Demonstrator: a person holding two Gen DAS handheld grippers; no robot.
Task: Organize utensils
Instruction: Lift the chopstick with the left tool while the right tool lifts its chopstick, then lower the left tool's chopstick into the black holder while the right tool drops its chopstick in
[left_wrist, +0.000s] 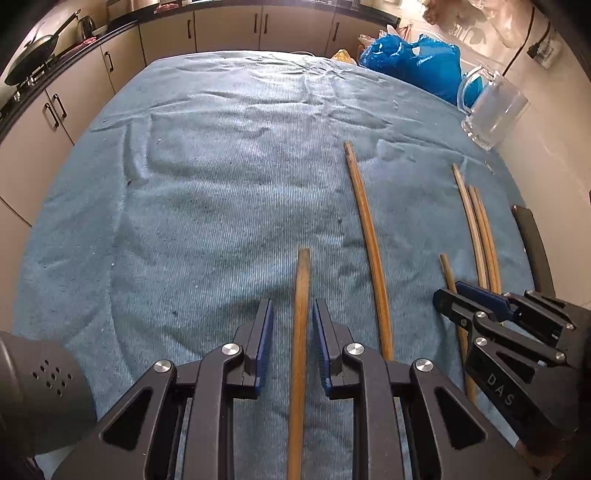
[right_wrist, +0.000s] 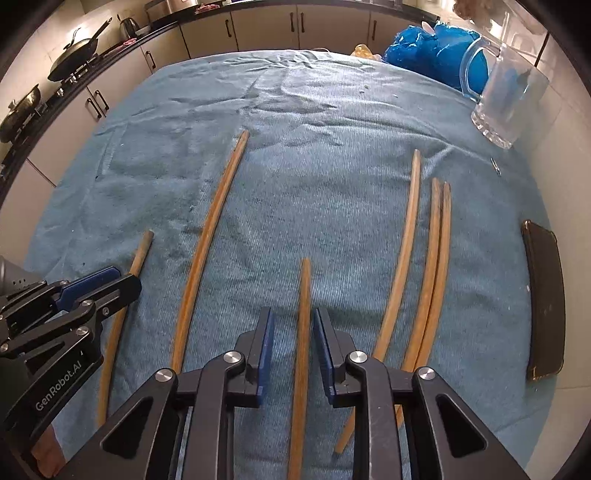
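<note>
Several wooden chopsticks lie roughly parallel on a blue cloth (left_wrist: 221, 166). My left gripper (left_wrist: 291, 306) points down over one chopstick (left_wrist: 303, 266). Its blue pads stand on either side of the stick with a gap on each side, so it is open. My right gripper (right_wrist: 293, 314) straddles another chopstick (right_wrist: 304, 288) the same way, open, its pads clear of the wood. Between the two lies a longer chopstick (right_wrist: 210, 236). Three more chopsticks (right_wrist: 432, 236) lie close together to the right. A clear glass mug (right_wrist: 513, 99) stands at the far right.
A blue plastic bag (left_wrist: 413, 62) sits at the cloth's far right corner behind the mug. A dark flat object (right_wrist: 545, 299) lies along the right edge. Kitchen cabinets and a counter with a pan (left_wrist: 33, 51) run along the left and back.
</note>
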